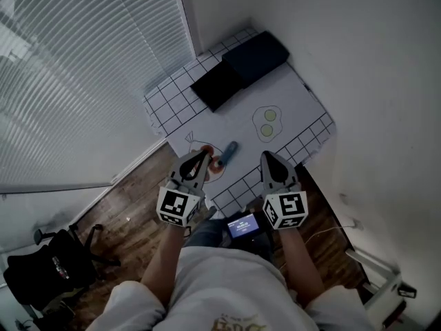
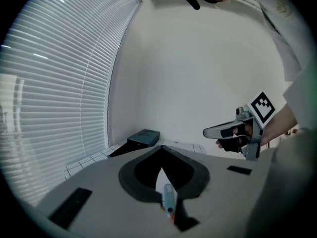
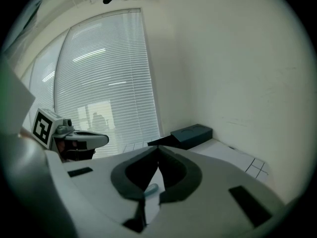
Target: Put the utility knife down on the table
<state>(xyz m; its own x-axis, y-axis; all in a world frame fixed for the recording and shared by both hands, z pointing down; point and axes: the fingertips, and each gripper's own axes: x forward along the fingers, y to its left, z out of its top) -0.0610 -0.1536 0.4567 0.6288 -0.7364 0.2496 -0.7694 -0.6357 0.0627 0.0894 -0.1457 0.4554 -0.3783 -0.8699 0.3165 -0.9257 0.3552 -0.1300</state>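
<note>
Seen from above, the blue utility knife [image 1: 228,152] lies flat on the grid-patterned table [image 1: 306,112] between the left gripper [image 1: 202,156] and right gripper [image 1: 268,156], both hovering with jaws closed together and empty, so the put-down looks finished and only backing away remains.

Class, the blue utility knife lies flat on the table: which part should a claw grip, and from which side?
Grip the utility knife around the middle of its blue handle, coming down from above with the jaws across its narrow width. It lies flat on the table, long and slim, so only its two long sides look open to a pinch.
</note>
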